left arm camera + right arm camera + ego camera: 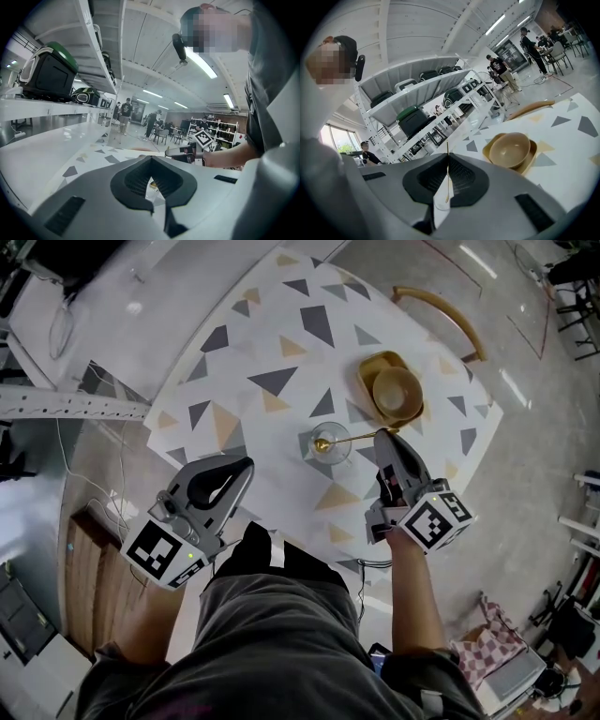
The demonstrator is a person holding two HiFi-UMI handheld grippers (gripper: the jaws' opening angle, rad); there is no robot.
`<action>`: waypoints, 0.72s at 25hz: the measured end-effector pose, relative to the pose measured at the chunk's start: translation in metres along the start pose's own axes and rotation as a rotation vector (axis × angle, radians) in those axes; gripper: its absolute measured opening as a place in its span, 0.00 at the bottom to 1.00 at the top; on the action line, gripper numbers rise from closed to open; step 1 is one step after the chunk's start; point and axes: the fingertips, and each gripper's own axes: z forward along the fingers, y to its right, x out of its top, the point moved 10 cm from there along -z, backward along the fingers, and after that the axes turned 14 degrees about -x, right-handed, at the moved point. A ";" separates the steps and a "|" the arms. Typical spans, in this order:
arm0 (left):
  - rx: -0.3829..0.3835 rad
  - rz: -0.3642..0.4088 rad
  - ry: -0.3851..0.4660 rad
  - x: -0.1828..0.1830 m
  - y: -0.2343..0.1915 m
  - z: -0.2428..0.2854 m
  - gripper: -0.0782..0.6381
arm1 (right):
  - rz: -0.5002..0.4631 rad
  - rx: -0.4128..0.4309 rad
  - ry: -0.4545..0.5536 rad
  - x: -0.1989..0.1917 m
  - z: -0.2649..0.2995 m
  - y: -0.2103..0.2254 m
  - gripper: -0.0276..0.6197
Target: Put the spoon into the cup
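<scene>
Slim gold spoon [352,438], nearly level, has its bowl over the upright clear cup [330,457].

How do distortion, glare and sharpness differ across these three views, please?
Head view: mild wide-angle bowing, even light; the clear cup is faint on the table, the spoon glints. Left gripper view: strong fisheye, dark corners, ceiling lights blown out. Right gripper view: same fisheye bends the shelves; the spoon shows as a thin line, the bowl sharp.
</scene>
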 end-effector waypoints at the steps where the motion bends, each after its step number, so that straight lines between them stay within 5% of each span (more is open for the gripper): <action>1: 0.000 -0.002 -0.001 -0.001 0.000 0.000 0.13 | -0.007 -0.001 -0.004 -0.001 0.001 0.000 0.08; 18: 0.000 -0.026 -0.026 -0.014 -0.001 0.003 0.13 | -0.134 -0.029 -0.032 -0.021 0.016 0.003 0.08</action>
